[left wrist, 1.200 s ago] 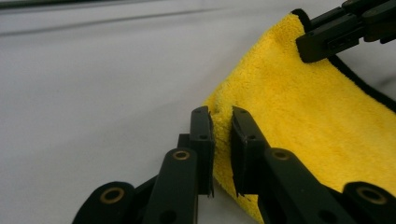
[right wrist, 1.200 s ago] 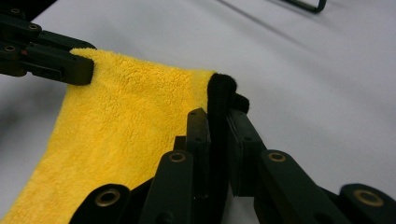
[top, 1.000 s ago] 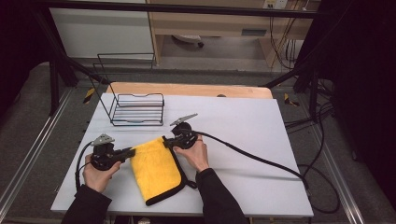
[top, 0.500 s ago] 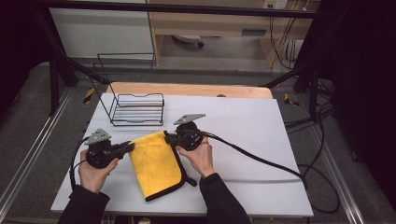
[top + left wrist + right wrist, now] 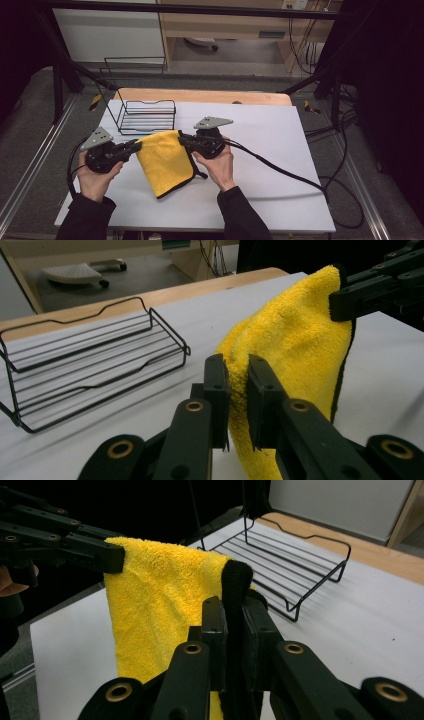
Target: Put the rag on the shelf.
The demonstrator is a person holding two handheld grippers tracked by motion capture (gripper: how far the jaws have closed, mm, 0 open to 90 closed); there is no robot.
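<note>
So from where I'm sitting, both of my grippers have hold of the fuzzy yellow microfibre cloth with the black trim (image 5: 164,161), one at each top corner. My left gripper (image 5: 134,146) has its jaws pinched on the cloth's left corner; in the left gripper view the yellow fabric (image 5: 295,360) is squeezed right between the two black jaws. My right gripper (image 5: 184,140) is clamped on the other corner, and in the right gripper view the black-edged hem (image 5: 236,587) sits wedged between its jaws. The top edge of the cloth is lifted and stretched between the two grippers, while the lower part drapes down onto the white table top (image 5: 270,140), towards my side. Just behind the cloth sits a black wire basket rack (image 5: 146,117), empty as far as I can see, near the table's far left. The right gripper's black cable (image 5: 280,170) trails off across the table to the right.
</note>
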